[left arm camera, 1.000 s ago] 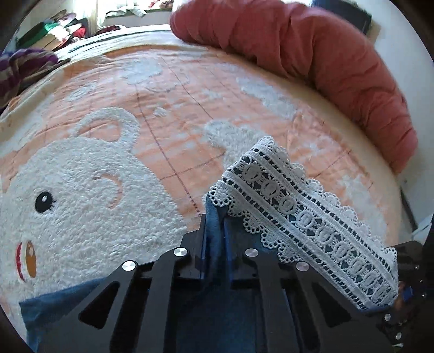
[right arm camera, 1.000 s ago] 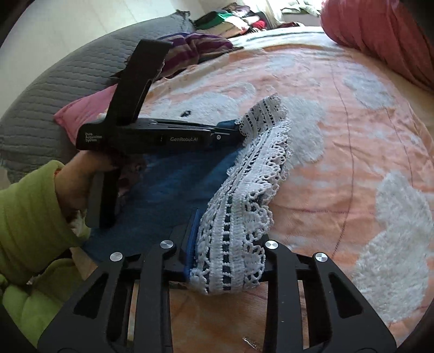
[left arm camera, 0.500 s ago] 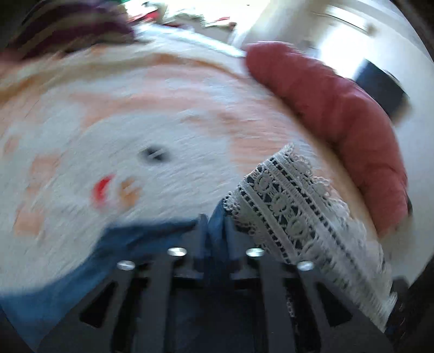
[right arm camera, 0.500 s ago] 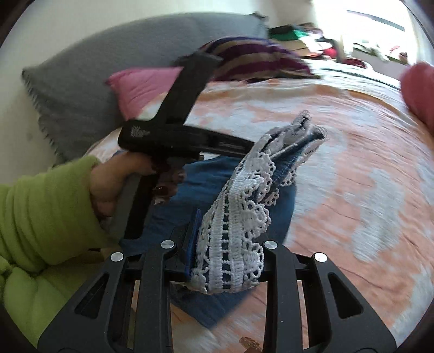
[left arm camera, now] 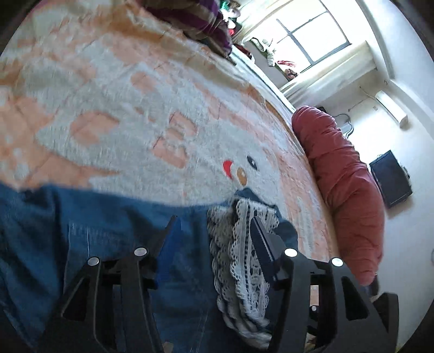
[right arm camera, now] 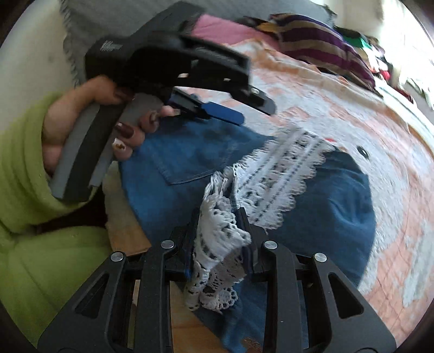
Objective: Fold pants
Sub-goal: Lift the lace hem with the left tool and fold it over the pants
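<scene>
Blue denim pants (left arm camera: 108, 239) with a white lace hem (left arm camera: 238, 260) lie folded on the bed. In the left wrist view my left gripper (left arm camera: 214, 228) is open, its fingers spread above the denim, with the lace beside the right finger. In the right wrist view the pants (right arm camera: 325, 222) show a back pocket, and the lace hem (right arm camera: 282, 173) lies across them. My right gripper (right arm camera: 219, 220) is shut on a bunch of the lace. The left gripper (right arm camera: 255, 111) hovers open above the denim, held by a hand in a green sleeve.
An orange and white cartoon bedspread (left arm camera: 162, 122) covers the bed. A red rolled duvet (left arm camera: 344, 184) lies along the far edge. A striped purple cloth (right arm camera: 320, 49), a pink pillow (right arm camera: 217, 24) and a grey cushion (right arm camera: 108, 16) sit at the head. A window (left arm camera: 312, 32) lights the room.
My left gripper has opened and let go of the pants hem. The leg end has been carried over and now lies on the denim. My right gripper still grips the lace.
</scene>
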### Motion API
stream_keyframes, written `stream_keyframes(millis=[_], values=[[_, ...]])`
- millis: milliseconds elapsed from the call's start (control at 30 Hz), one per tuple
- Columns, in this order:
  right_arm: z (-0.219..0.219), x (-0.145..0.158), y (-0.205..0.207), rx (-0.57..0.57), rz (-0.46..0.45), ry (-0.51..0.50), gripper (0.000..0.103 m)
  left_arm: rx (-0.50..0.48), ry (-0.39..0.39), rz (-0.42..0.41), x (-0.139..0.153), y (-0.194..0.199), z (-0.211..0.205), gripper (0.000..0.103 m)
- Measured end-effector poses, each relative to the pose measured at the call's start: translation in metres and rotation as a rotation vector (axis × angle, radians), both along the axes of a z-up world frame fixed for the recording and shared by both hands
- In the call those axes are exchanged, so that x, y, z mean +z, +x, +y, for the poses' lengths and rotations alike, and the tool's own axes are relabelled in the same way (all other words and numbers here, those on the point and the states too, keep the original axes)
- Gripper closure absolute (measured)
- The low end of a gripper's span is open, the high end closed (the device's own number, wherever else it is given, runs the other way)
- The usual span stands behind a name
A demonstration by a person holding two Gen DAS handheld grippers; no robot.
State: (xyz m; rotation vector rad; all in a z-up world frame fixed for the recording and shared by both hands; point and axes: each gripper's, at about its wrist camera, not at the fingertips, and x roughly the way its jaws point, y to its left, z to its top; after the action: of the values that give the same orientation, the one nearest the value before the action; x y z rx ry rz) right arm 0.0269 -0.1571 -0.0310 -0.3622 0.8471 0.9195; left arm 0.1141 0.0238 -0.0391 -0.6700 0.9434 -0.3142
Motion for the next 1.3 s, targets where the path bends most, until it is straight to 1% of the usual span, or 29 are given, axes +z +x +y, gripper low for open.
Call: stream_keyframes(millis=[67, 167, 200, 233, 367, 467, 567, 600, 633, 700, 733, 867, 900, 933, 1000, 1033, 1067, 1133, 1167, 1233, 1300], values=[[0.003, 0.002, -0.003, 0.015, -0.009, -0.001, 0.076, -0.009, -0.015, 0.019, -0.004, -0.001, -0.001, 0.051], [-0.009, 0.014, -0.010, 0.004, -0.024, 0.030, 0.068, -0.041, -0.016, 0.028, -0.008, 0.001, -0.005, 0.050], [-0.015, 0.018, -0.013, -0.007, -0.036, 0.031, 0.061, -0.052, -0.018, 0.033, -0.009, 0.001, -0.008, 0.045], [-0.017, 0.020, -0.016, -0.014, -0.044, 0.029, 0.059, -0.061, -0.021, 0.033, -0.010, 0.001, -0.010, 0.045], [-0.027, 0.020, -0.032, -0.008, -0.043, 0.022, 0.058, -0.098, -0.011, 0.058, -0.017, 0.003, -0.023, 0.045], [-0.022, 0.012, -0.039, 0.020, -0.043, 0.010, 0.057, -0.108, 0.014, 0.076, -0.021, 0.008, -0.032, 0.045], [-0.016, 0.006, -0.040, 0.025, -0.044, -0.004, 0.057, -0.107, 0.026, 0.083, -0.023, 0.015, -0.037, 0.045], [-0.014, 0.005, -0.040, 0.037, -0.035, -0.003, 0.057, -0.104, 0.025, 0.087, -0.023, 0.018, -0.038, 0.044], [-0.014, 0.006, -0.040, 0.044, -0.035, -0.001, 0.057, -0.103, 0.015, 0.089, -0.024, 0.023, -0.038, 0.037], [-0.013, 0.007, -0.042, 0.059, -0.044, 0.005, 0.057, -0.095, -0.008, 0.089, -0.025, 0.029, -0.038, 0.033], [-0.013, 0.007, -0.042, 0.058, -0.046, 0.004, 0.057, -0.088, -0.007, 0.092, -0.025, 0.034, -0.039, 0.033], [-0.012, -0.001, -0.037, 0.049, -0.006, 0.000, 0.057, -0.091, 0.016, 0.085, -0.027, 0.050, -0.046, 0.033], [-0.012, -0.003, -0.037, 0.049, -0.001, 0.001, 0.057, -0.091, 0.021, 0.087, -0.027, 0.051, -0.049, 0.037], [-0.011, -0.004, -0.036, 0.048, 0.006, 0.001, 0.057, -0.091, 0.043, 0.087, -0.027, 0.052, -0.052, 0.054], [-0.010, -0.005, -0.035, 0.048, 0.015, 0.005, 0.056, -0.086, 0.062, 0.078, -0.025, 0.051, -0.052, 0.071], [-0.010, -0.005, -0.034, 0.046, 0.017, 0.006, 0.056, -0.079, 0.047, 0.068, -0.023, 0.050, -0.050, 0.080], [-0.009, -0.005, -0.033, 0.044, 0.020, 0.007, 0.056, -0.074, 0.033, 0.057, -0.022, 0.049, -0.045, 0.085], [-0.009, -0.002, -0.030, 0.041, 0.031, 0.023, 0.056, -0.070, 0.006, 0.013, -0.012, 0.039, -0.034, 0.086], [-0.010, 0.000, -0.030, 0.045, 0.037, 0.035, 0.056, -0.067, 0.011, -0.011, -0.006, 0.033, -0.030, 0.086], [-0.016, 0.007, -0.026, 0.039, 0.038, 0.062, 0.056, -0.066, 0.036, -0.041, 0.002, 0.025, -0.025, 0.086], [-0.025, 0.019, -0.015, 0.023, 0.040, 0.100, 0.056, -0.072, 0.074, -0.038, 0.000, 0.024, -0.024, 0.086]])
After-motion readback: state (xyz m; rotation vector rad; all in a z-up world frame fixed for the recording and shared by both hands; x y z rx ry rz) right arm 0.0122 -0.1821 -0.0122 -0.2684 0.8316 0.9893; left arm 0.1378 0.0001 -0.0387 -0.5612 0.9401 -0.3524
